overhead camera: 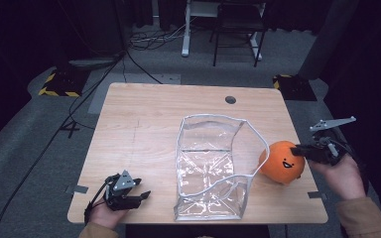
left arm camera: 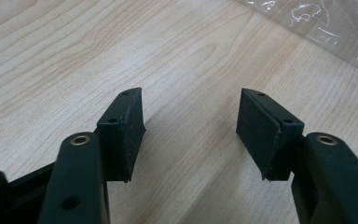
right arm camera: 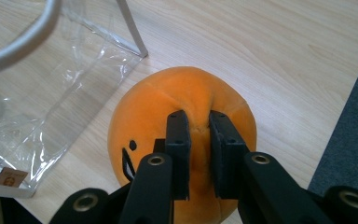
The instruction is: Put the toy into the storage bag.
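Note:
An orange plush ball (overhead camera: 281, 161) with a black face drawn on it sits at the table's right edge, touching the clear bag's side. My right gripper (overhead camera: 297, 149) is shut on a pinch of the plush's fabric (right arm camera: 199, 122); the jaws stand close together with the soft orange squeezed between them. A clear plastic bag (overhead camera: 210, 168) with a white rim stands open in the middle of the table. My left gripper (overhead camera: 144, 195) rests low over the near left corner, and its jaws (left arm camera: 191, 126) stand wide apart over bare wood with nothing between them.
The wooden table (overhead camera: 144, 119) has a round cable hole (overhead camera: 230, 99) at the back. The right table edge and grey floor (right arm camera: 354, 140) lie just beside the plush. Cables, a chair and a desk frame stand on the floor beyond the table.

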